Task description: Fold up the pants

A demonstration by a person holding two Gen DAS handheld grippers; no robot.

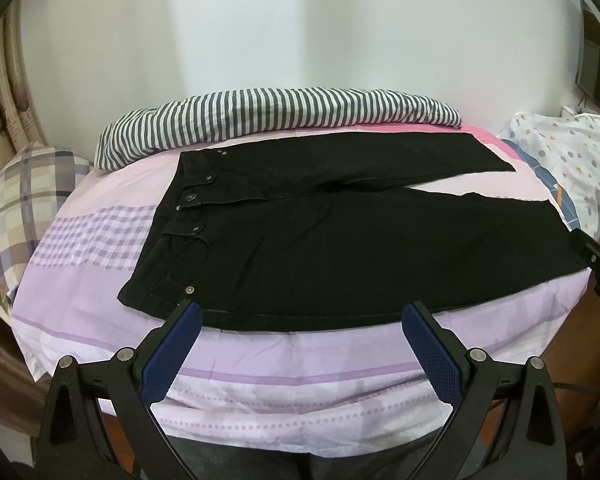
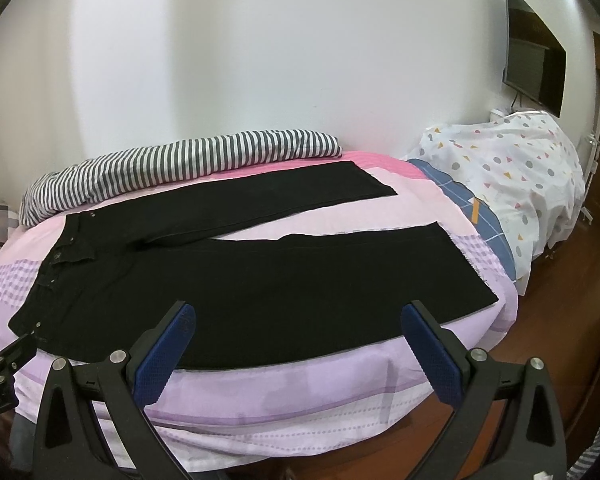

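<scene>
Black pants (image 1: 340,240) lie flat on the bed, waistband to the left, both legs spread apart toward the right. In the right wrist view the pants (image 2: 260,280) show the same way, with the near leg ending by the bed's right edge. My left gripper (image 1: 300,312) hovers open over the near edge of the pants close to the waist, nothing between its blue pads (image 1: 172,356). My right gripper (image 2: 298,312) is open too, above the near leg's front edge. Each gripper shows at the edge of the other's view.
The bed carries a pink and lilac sheet (image 1: 260,368). A striped blanket (image 1: 276,116) lies along the far side by the wall. A plaid pillow (image 1: 24,200) sits left, a dotted white cover (image 2: 512,184) right. A screen (image 2: 532,60) hangs on the wall. Wooden floor lies right of the bed.
</scene>
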